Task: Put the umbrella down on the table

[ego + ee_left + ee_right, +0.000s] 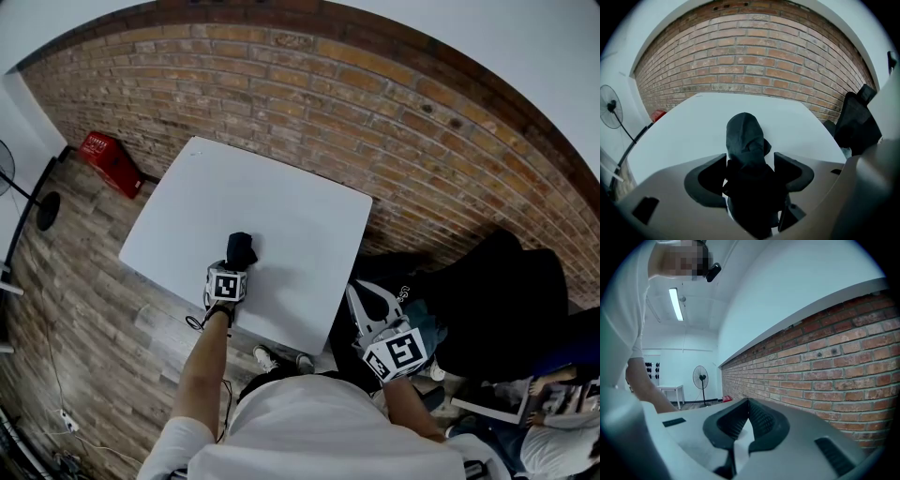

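Note:
A folded black umbrella [241,249] lies on the white table [281,206] near its front edge. In the left gripper view the umbrella [745,140] runs away from me between the jaws, resting on the table [684,126]. My left gripper [236,267] [750,161] is open around it: the left pad lies against the fabric and a thin gap shows at the right pad. Off the table's right side my right gripper [367,302] [748,404] is shut with nothing in it and points at the brick wall.
A red crate [111,161] and a standing fan [610,107] are on the floor left of the table. A black chair [506,291] [855,122] stands close to the table's right side. The brick wall [375,94] runs behind the table.

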`<act>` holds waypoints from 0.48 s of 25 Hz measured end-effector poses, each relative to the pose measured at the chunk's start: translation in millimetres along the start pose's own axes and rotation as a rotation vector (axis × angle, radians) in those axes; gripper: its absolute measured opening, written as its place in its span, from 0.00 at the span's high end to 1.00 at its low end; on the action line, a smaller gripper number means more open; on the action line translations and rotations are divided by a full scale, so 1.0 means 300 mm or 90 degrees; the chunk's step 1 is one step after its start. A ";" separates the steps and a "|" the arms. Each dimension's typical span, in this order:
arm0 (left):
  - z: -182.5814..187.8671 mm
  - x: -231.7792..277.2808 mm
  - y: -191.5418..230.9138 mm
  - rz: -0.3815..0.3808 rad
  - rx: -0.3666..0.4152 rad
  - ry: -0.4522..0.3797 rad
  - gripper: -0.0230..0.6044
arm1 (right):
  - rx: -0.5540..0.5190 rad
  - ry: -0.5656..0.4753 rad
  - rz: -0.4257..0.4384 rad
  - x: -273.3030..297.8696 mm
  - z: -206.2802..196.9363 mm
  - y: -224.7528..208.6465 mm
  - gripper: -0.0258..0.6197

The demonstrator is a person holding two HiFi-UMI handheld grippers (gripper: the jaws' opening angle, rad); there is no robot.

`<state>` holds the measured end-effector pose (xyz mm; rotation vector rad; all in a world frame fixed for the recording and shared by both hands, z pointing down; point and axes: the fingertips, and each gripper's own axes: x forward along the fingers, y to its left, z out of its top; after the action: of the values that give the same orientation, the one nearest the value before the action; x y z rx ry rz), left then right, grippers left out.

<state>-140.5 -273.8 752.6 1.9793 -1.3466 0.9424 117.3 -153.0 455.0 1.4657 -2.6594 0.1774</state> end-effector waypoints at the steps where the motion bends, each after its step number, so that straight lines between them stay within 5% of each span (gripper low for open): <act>1: 0.004 -0.007 -0.006 -0.003 0.004 -0.005 0.45 | 0.000 -0.002 0.003 -0.001 0.001 0.003 0.93; 12: 0.001 -0.109 -0.030 -0.002 0.011 -0.050 0.38 | 0.007 -0.016 0.055 0.002 -0.001 0.050 0.93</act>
<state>-140.2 -253.3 725.7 2.0503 -1.3826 0.8857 104.3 -145.5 454.7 1.3671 -2.7478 0.1811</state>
